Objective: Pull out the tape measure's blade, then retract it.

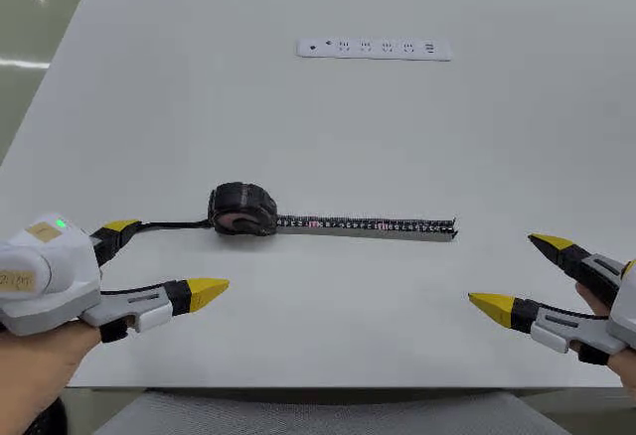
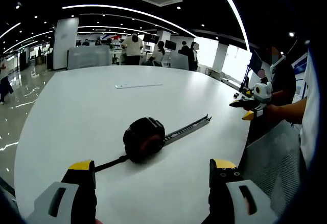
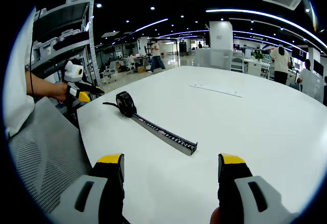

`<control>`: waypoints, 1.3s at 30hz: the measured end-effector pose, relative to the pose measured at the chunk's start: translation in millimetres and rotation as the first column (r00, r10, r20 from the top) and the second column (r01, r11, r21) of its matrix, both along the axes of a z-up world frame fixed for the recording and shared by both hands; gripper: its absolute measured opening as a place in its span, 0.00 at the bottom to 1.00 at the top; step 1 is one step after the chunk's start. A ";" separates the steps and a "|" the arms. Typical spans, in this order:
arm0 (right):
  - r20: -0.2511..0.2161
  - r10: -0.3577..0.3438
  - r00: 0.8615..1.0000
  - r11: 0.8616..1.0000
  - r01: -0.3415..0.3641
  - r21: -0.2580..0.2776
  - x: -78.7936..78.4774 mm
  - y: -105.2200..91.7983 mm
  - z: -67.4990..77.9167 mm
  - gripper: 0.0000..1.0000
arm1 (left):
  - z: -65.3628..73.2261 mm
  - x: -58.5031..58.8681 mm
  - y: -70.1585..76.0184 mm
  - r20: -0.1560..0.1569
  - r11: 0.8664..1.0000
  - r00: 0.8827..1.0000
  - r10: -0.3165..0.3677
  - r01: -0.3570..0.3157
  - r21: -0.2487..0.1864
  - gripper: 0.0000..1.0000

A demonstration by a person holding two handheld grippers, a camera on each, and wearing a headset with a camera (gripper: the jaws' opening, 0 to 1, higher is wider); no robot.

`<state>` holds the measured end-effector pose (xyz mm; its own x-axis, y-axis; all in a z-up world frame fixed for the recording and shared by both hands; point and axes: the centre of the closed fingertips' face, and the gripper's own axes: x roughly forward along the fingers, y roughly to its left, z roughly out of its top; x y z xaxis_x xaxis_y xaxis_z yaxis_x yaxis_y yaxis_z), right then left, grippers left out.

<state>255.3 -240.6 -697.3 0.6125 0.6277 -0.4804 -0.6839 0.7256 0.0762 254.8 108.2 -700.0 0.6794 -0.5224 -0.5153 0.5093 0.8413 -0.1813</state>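
A black tape measure (image 1: 241,209) lies on the white table, its blade (image 1: 366,226) pulled out to the right and resting flat, with a black strap trailing left. My left gripper (image 1: 164,261) is open at the near left, a short way from the case (image 2: 144,138). My right gripper (image 1: 522,276) is open at the near right, apart from the blade's end hook (image 3: 190,147). Nothing sits between either pair of jaws. In the right gripper view the case (image 3: 125,103) lies beyond the blade, with the left gripper (image 3: 84,92) at the far left.
A white power strip (image 1: 374,49) lies flat at the far middle of the table (image 1: 328,127). The table's near edge runs just below both grippers. People stand in the office behind the table in the gripper views.
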 end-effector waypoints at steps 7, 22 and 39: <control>0.001 0.002 1.000 1.000 -0.002 0.003 1.0 1.0 0.8 0.71 | 5.6 13.5 -13.4 -0.003 1.000 1.000 -0.006 0.006 -0.009 0.90; 0.011 -0.001 1.000 1.000 0.001 0.011 6.2 -2.0 4.1 0.71 | 6.7 37.7 -36.2 -0.030 1.000 0.999 -0.016 0.016 -0.003 0.89; 0.010 -0.015 1.000 1.000 0.014 0.028 13.1 -7.7 1.1 0.71 | -20.3 51.5 -54.8 -0.113 1.000 0.994 0.012 -0.013 -0.008 0.89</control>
<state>268.3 -248.3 -696.2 0.6264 0.6316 -0.4568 -0.6741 0.7332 0.0893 306.2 53.4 -720.3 0.6238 -0.5190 -0.5844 0.4749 0.8455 -0.2441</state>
